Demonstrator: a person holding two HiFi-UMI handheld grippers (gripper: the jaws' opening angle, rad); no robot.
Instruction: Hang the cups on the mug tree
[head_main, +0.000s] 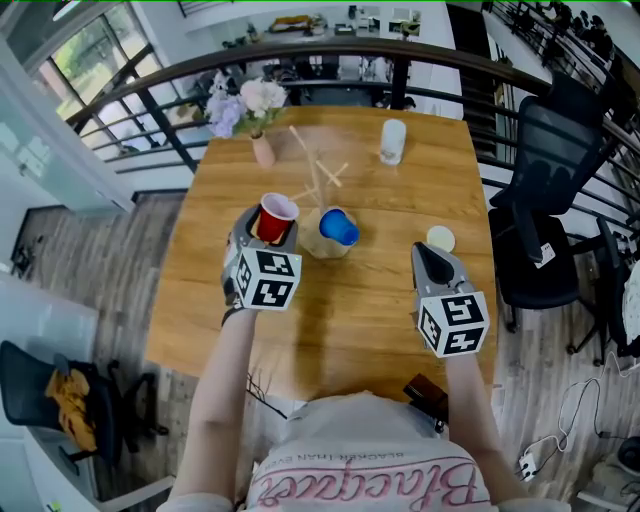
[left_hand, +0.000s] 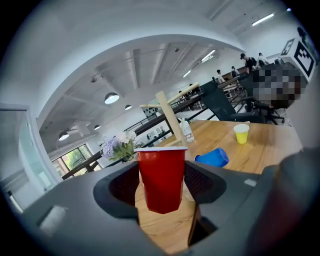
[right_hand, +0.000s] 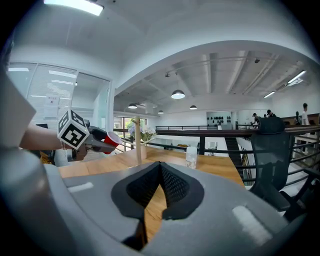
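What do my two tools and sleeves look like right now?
Left tool and right tool: grey moulded bodies, black ribbed pads. Each carries a white cube printed with black square markers. No sleeves on the forearms; no cables visible.

- In the head view the red cup (head_main: 276, 218) shows only its rim and upper wall. The rest is sunk inside the left gripper (head_main: 268, 232).
- In the left gripper view the mug tree (left_hand: 169, 116) loses its lower post and foot behind that cup.
- From above, the tree's pegs are too faint to count.
- A dark thing (head_main: 424, 392) at the table's (head_main: 360, 310) near edge is partly covered by the person's right arm (head_main: 468, 395). What it is cannot be told.
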